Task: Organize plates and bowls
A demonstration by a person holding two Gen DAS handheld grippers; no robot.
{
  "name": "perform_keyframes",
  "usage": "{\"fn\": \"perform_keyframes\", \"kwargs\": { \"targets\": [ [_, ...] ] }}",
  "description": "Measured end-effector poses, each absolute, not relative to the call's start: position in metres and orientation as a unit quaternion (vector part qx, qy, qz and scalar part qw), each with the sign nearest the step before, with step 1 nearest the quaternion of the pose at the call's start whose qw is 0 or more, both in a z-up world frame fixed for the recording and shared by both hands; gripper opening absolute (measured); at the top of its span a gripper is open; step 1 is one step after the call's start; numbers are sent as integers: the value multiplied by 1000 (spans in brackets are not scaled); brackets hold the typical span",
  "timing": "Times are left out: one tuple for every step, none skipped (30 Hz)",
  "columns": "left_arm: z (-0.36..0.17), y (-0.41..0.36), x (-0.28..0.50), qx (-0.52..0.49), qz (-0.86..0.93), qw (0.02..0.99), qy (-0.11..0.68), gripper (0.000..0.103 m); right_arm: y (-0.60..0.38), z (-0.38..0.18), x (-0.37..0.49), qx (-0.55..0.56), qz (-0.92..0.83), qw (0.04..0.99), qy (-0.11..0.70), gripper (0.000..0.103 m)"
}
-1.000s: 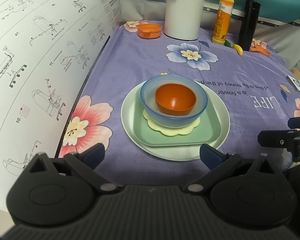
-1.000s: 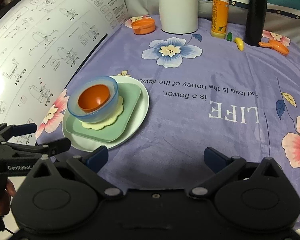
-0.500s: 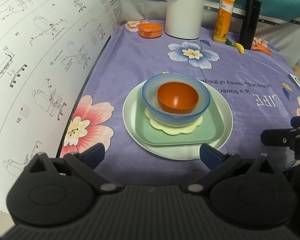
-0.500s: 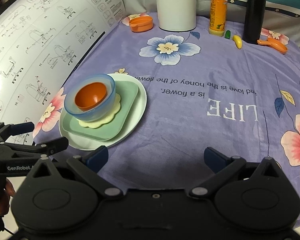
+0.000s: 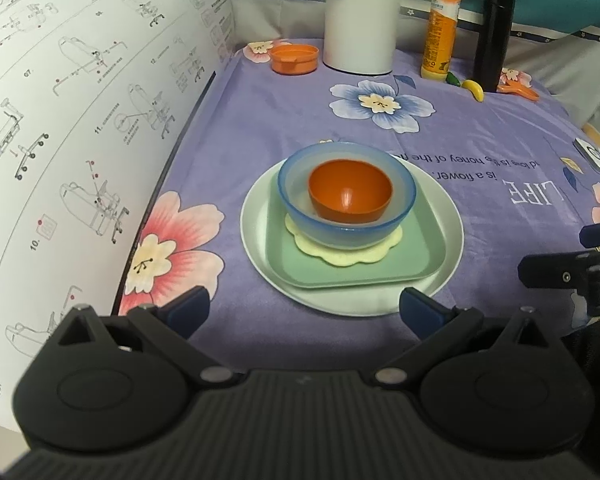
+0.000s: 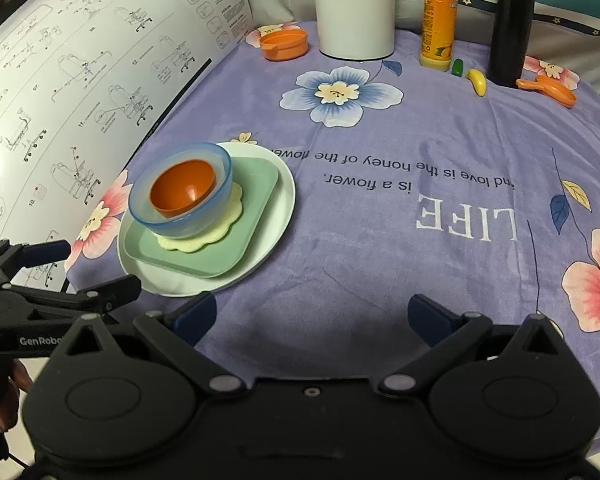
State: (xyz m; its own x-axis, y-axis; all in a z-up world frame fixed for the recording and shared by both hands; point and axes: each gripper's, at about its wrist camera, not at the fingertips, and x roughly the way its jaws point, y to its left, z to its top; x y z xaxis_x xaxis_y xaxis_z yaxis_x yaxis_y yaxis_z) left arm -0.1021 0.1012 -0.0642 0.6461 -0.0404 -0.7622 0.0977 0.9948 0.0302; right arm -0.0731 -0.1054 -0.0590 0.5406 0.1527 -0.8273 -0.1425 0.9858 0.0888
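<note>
A stack sits on the purple cloth: a white round plate (image 5: 380,304), a green square plate (image 5: 416,264), a cream scalloped plate (image 5: 340,254), a blue bowl (image 5: 292,196) and an orange bowl (image 5: 350,194) inside it. The stack also shows in the right wrist view, with the white plate (image 6: 276,216) lowest and the orange bowl (image 6: 182,190) on top. My left gripper (image 5: 304,306) is open and empty just in front of the stack. My right gripper (image 6: 310,314) is open and empty, to the right of the stack. Each gripper shows in the other's view.
A large instruction sheet (image 5: 80,120) rises along the left edge. At the back stand an orange lid (image 5: 294,58), a white jug (image 5: 360,20), a yellow bottle (image 5: 440,28), a black flask (image 5: 492,40), a toy banana (image 6: 476,80) and an orange scoop (image 6: 548,90).
Both grippers have drawn back slightly from the stack; it stays as it was. Both remain open.
</note>
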Motion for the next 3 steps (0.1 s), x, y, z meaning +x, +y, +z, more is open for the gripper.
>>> {"fn": "perform_keyframes", "kwargs": {
  "targets": [
    [-64, 101, -102, 34, -38, 906, 419, 103, -105, -59, -73, 5, 84, 878, 471, 103],
    [-64, 102, -102, 34, -38, 906, 420, 103, -105, -59, -73, 5, 84, 878, 471, 103],
    [-64, 102, -102, 32, -37, 906, 421, 103, -105, -59, -74, 6, 84, 879, 470, 103]
  ]
}}
